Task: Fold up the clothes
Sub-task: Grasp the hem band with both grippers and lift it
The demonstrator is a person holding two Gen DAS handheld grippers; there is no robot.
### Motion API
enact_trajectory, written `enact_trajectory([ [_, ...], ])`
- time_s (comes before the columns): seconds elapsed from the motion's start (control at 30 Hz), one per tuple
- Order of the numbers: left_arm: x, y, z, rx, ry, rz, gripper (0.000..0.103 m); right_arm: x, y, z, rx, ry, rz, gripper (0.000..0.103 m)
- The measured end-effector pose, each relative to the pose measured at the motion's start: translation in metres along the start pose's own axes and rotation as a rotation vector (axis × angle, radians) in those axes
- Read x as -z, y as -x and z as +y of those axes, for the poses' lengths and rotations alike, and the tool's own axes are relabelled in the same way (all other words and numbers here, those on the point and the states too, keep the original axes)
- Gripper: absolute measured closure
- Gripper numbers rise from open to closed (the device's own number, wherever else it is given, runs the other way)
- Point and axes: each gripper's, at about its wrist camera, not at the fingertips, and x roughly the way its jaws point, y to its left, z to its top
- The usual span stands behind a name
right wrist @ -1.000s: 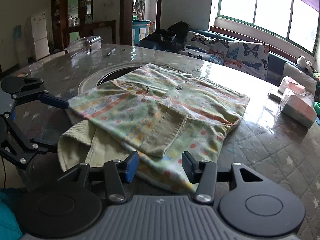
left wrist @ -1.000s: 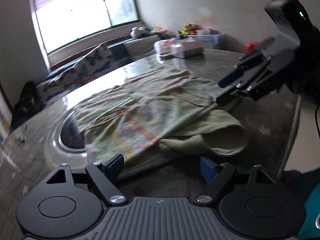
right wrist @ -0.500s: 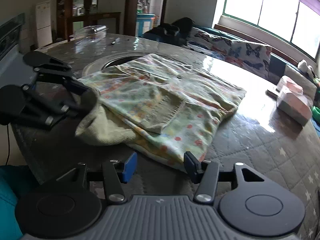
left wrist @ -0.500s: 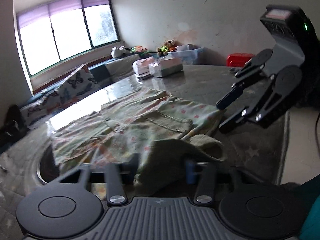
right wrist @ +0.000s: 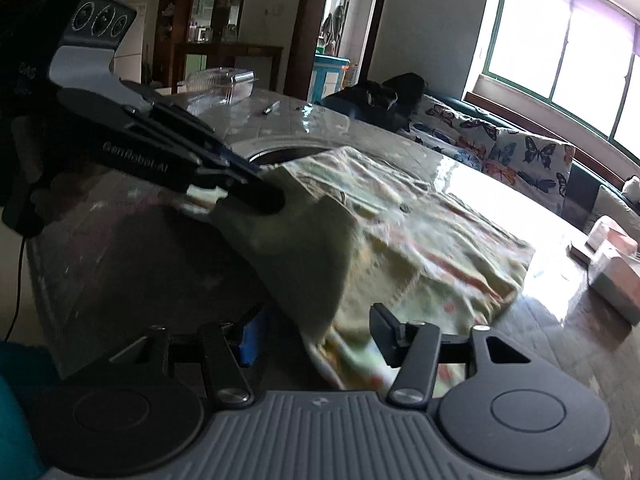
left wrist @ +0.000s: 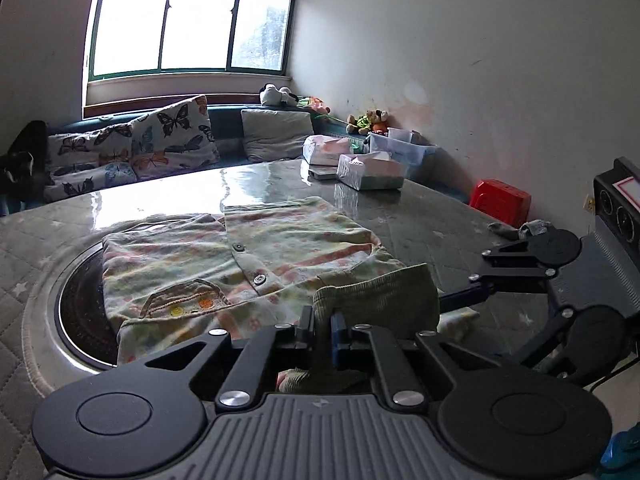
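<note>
The garment (left wrist: 240,268), a pale flower-printed children's shirt with buttons and a small chest pocket, lies spread on the table (left wrist: 420,216), and its ribbed olive cuff (left wrist: 376,296) is lifted off the surface. The left gripper (left wrist: 323,330) has just been closing and now pinches that cuff tight between its two pads; the ribbed cloth rises straight out of the jaws and hangs over them to the right. In the right wrist view the same clamp shows at upper left, the olive cloth drawn taut down toward the right gripper (right wrist: 316,334). That gripper's jaws stand parted, with the edge of the printed fabric between the fingers, which do not press on it. Beyond the left jaws the shirt covers part of a round recess (left wrist: 76,312) in the tabletop. Farther off, ahead and to the right, sit tissue boxes (left wrist: 370,170), then a bench with butterfly cushions (left wrist: 168,140) under the window (left wrist: 192,20).
</note>
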Motion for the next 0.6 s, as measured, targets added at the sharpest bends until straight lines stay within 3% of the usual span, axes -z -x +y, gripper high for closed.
enact_trajectory([
  [0.07, -0.001, -0.001, 0.002, 0.003, 0.007, 0.004, 0.094, -0.004, -0.007, -0.004, -0.018, -0.024, 0.002, 0.07],
  [0.13, 0.001, 0.003, 0.004, -0.004, 0.009, 0.011, 0.089, -0.007, -0.012, -0.008, -0.045, -0.057, 0.013, 0.079],
  [0.17, 0.002, 0.005, 0.004, -0.011, 0.007, 0.014, 0.088, -0.009, -0.014, -0.011, -0.054, -0.077, 0.016, 0.081],
  [0.23, 0.006, 0.013, 0.005, -0.03, -0.007, 0.011, 0.066, -0.012, -0.015, -0.016, -0.067, -0.111, 0.013, 0.085],
  [0.3, 0.012, 0.023, 0.005, -0.061, -0.032, 0.01, 0.052, -0.015, -0.014, -0.022, -0.075, -0.147, 0.008, 0.086],
  [0.6, 0.04, 0.029, 0.0, -0.203, -0.216, 0.034, 0.046, -0.027, -0.011, -0.034, -0.068, -0.19, -0.017, 0.09],
])
